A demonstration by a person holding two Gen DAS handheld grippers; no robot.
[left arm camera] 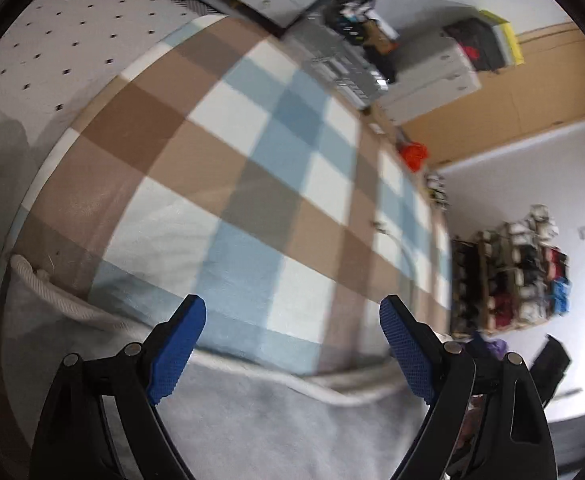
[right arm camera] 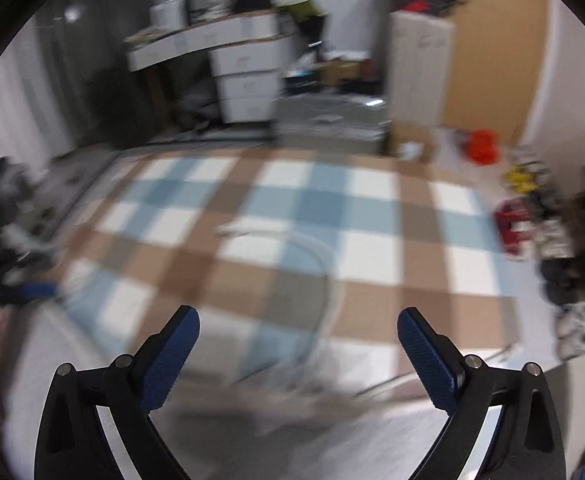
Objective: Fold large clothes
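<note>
Both tools, left [left arm camera: 292,326] and right [right arm camera: 298,338], gape wide and empty above the grey garment [left arm camera: 252,420]; folding looks barely begun.

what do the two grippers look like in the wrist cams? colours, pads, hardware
Both look identical. Left gripper and right gripper: black linkage arms with cut-out slots, round silver pivot pins at the joints, and two fingers each faced with blue pads carrying a fine knurled grid texture. No cables, markings or sleeves are visible in either view.
</note>
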